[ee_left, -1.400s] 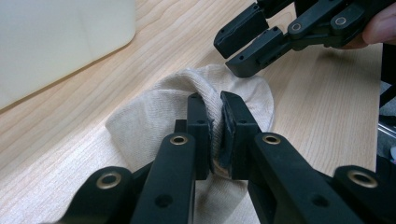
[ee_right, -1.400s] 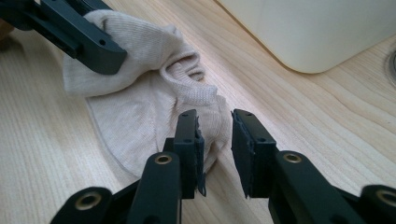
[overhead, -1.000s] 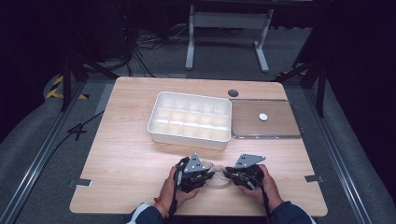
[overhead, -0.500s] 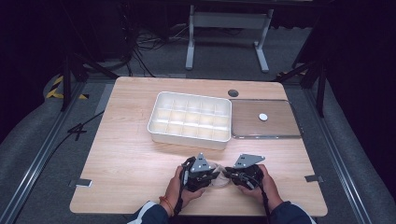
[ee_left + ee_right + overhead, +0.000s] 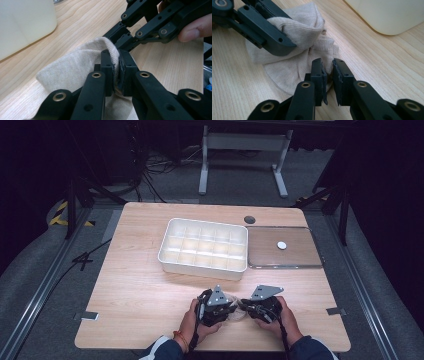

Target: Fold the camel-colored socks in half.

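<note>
A person is holding a gripper in each hand over the near edge of a wooden bench (image 5: 140,270). The left gripper (image 5: 115,71) is clamping a fold of a beige cloth (image 5: 75,67), lifting it into a ridge. The right gripper (image 5: 327,75) is sitting just opposite, its jaws nearly closed and pinching the cloth's (image 5: 297,57) other edge. The cloth is lying bunched between the two grippers. A white compartment tray (image 5: 205,247) is sitting beyond them.

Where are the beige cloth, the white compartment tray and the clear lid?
beige cloth (image 5: 75,67), left gripper view, its raised fold.
white compartment tray (image 5: 202,268), high view, front wall.
clear lid (image 5: 300,255), high view, flat top.
</note>
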